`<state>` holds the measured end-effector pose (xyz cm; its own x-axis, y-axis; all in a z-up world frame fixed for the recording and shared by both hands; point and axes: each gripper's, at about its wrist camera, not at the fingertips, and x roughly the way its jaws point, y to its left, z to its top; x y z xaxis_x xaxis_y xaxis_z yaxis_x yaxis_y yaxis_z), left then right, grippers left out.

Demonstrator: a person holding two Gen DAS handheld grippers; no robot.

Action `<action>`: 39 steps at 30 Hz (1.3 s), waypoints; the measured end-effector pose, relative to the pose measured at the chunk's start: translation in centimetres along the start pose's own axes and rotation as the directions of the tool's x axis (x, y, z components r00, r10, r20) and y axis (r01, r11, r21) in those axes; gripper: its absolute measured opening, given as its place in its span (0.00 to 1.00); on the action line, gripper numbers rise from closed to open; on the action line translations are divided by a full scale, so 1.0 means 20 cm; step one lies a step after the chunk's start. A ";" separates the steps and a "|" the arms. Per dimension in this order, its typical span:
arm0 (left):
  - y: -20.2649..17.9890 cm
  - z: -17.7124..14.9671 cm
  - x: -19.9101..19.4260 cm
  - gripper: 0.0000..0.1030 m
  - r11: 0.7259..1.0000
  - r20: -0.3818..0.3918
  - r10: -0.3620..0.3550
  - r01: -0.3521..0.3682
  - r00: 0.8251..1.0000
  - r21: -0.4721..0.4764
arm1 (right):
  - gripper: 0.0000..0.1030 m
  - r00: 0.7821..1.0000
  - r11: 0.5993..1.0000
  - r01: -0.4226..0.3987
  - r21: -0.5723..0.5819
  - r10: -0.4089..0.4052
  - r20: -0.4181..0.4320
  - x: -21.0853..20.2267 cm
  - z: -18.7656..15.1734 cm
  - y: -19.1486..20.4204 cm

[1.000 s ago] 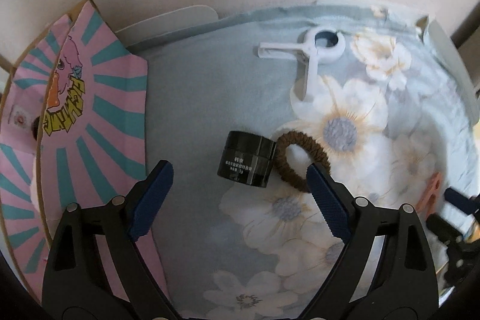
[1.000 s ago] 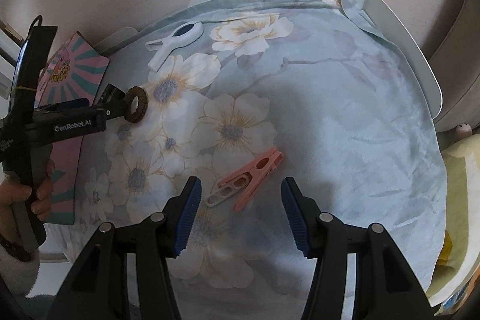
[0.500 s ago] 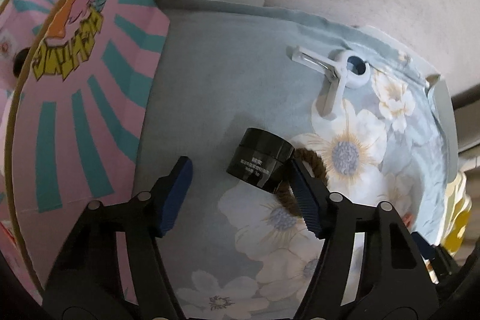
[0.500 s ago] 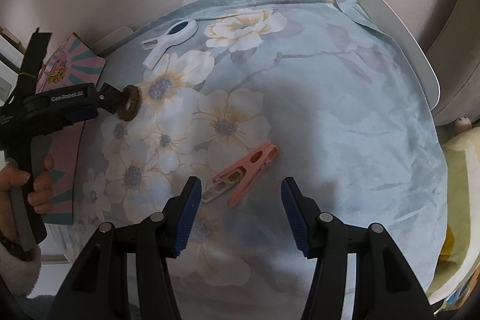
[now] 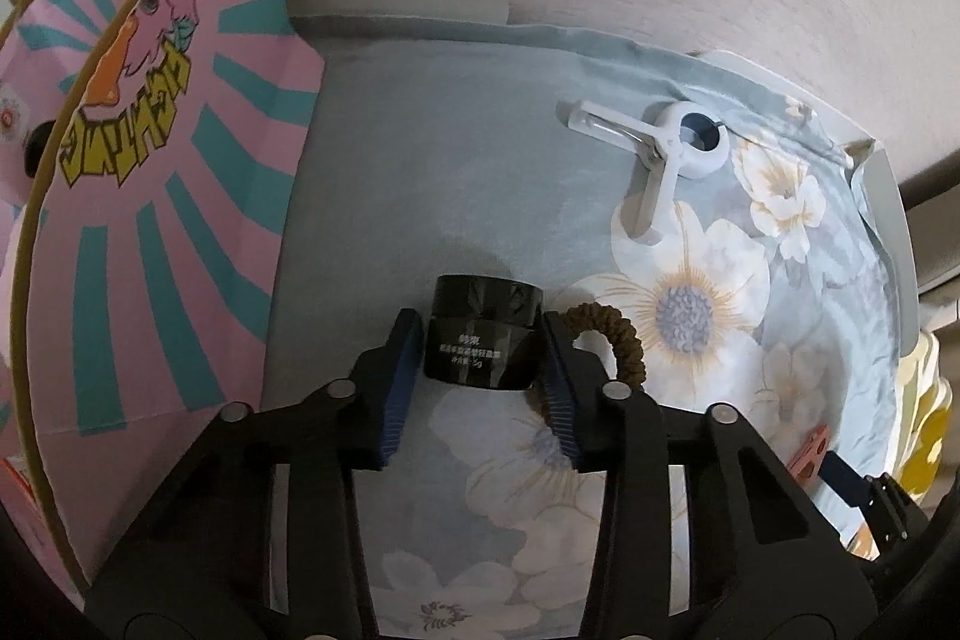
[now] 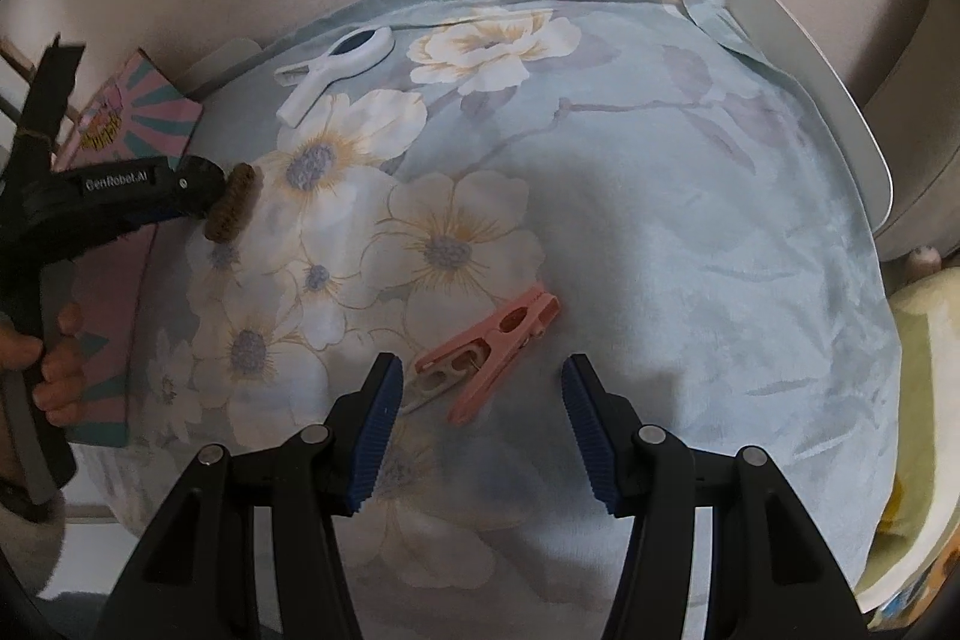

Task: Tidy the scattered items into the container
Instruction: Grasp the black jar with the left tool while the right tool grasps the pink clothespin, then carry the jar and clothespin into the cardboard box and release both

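Floral blue cloth (image 5: 456, 172) is covering the tabletop, with a plain wall behind it. On that cloth the black jar (image 5: 483, 334) is standing upright, and the left gripper (image 5: 480, 340) is bracketing it: its blue fingers (image 5: 401, 370) are sitting against the jar's two sides, apparently pinching it, though firm contact cannot be confirmed. A brown hair tie (image 5: 618, 334) is lying just beside the right-hand finger, touching or nearly touching it. The pink-and-teal box (image 5: 156, 196), judged to be the container, is standing open to the left of the jar. Farther off, a white clip (image 5: 666, 154) is resting near the cloth's far edge.

The right gripper (image 6: 477, 412) is hovering with fingers spread wide over a pink clothespin (image 6: 492, 346), not touching it.

The step in hand is judged to be the grasp of the jar; the next move calls for a lift and a carry leftward over the box wall without dragging the hair tie along.

Compared with one second ago, the left fingers have advanced and narrowed from wide open to jar width; the right gripper has barely shifted.
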<state>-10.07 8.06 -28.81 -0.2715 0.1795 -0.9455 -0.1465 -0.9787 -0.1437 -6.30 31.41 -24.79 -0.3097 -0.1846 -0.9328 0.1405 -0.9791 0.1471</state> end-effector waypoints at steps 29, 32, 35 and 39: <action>-0.02 0.06 -0.08 0.32 0.999 0.051 -0.037 0.035 0.998 0.039 | 0.09 0.997 1.000 -0.018 0.011 0.017 0.082 -0.03 0.04 0.03; -0.02 0.09 -0.08 0.32 0.998 0.060 -0.049 0.047 0.997 0.039 | 0.09 0.994 0.999 -0.043 0.032 0.040 0.097 -0.06 0.05 0.02; 0.07 0.00 -0.16 0.32 0.997 0.072 -0.064 0.061 0.995 0.036 | 0.09 0.992 0.998 -0.054 0.028 0.050 0.117 -0.09 0.06 0.03; 0.07 0.02 -0.27 0.32 0.996 0.092 -0.082 0.079 0.992 0.037 | 0.09 0.988 0.998 -0.065 0.010 0.063 0.140 -0.13 0.09 0.05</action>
<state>-9.13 5.81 -23.70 -0.3451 0.2674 -0.8996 -0.2025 -0.9572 -0.2068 -7.04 30.67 -21.64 -0.4287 -0.2563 -0.8663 0.1513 -0.9657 0.2109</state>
